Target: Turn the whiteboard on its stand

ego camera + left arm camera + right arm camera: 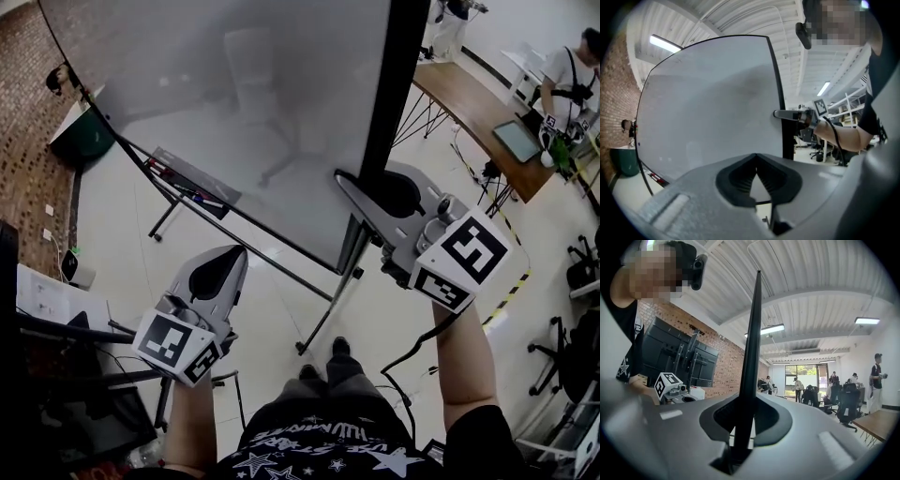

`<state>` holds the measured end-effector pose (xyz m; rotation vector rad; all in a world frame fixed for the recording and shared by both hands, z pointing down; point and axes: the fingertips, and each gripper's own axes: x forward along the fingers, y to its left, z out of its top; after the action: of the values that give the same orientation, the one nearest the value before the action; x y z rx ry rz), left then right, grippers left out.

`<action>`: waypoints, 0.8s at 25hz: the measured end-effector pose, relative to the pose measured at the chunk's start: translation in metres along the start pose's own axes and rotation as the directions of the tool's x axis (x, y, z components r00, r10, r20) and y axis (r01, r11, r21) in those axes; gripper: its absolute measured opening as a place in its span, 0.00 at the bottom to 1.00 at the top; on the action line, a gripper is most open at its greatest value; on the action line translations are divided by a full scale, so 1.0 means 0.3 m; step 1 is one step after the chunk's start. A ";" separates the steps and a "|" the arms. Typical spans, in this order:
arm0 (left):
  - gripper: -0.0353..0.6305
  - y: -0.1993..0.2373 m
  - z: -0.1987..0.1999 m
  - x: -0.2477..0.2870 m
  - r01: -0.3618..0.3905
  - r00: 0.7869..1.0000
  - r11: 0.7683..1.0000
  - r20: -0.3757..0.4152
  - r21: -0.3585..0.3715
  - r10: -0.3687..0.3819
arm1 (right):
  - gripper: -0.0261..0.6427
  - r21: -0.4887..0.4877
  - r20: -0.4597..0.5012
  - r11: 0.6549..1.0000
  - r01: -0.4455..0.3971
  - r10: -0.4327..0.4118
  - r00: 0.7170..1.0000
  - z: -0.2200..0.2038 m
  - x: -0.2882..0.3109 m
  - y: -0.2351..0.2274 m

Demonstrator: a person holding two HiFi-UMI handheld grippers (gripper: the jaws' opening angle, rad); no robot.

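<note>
The whiteboard (253,112) is a big grey panel in a black frame on a wheeled stand (323,319). It fills the left gripper view (708,108). My right gripper (361,202) is shut on the board's right frame edge, which shows as a thin black upright bar (752,333) running down into the closed jaws (746,411). The left gripper view shows that gripper (787,114) clamped on the same edge. My left gripper (223,267) hovers in front of the board's lower part, apart from it. Its tips (756,161) meet with nothing between them.
A pen tray (192,183) with markers runs along the board's lower edge. A wooden table (478,112) and a person (567,80) are at the back right. Office chairs (562,347) stand at right, a green bin (89,136) at left. My feet (323,366) are beside the stand's caster.
</note>
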<state>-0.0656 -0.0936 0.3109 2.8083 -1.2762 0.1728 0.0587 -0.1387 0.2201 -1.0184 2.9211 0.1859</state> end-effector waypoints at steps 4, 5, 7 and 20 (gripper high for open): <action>0.06 -0.066 -0.006 0.002 0.040 0.999 0.999 -0.004 -0.007 -0.040 | 0.12 -0.008 0.002 1.000 0.011 -0.011 1.000 0.016 -0.091 0.015; 0.06 -0.086 -0.008 0.005 0.049 0.999 0.999 -0.006 -0.009 -0.049 | 0.12 -0.008 0.001 1.000 0.012 -0.012 1.000 0.017 -0.113 0.017; 0.06 -0.121 -0.012 0.012 0.062 0.998 0.998 -0.010 -0.010 -0.062 | 0.12 -0.008 0.002 1.000 0.014 -0.014 1.000 0.017 -0.155 0.019; 0.06 -0.294 0.006 0.013 0.090 0.996 0.996 0.006 0.019 -0.090 | 0.12 -0.012 0.008 1.000 0.018 -0.018 1.000 0.025 -0.353 0.086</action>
<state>0.0035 -0.0387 0.3095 2.8777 -1.1518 0.1718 0.1256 -0.0524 0.2237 -1.0436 2.9064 0.2061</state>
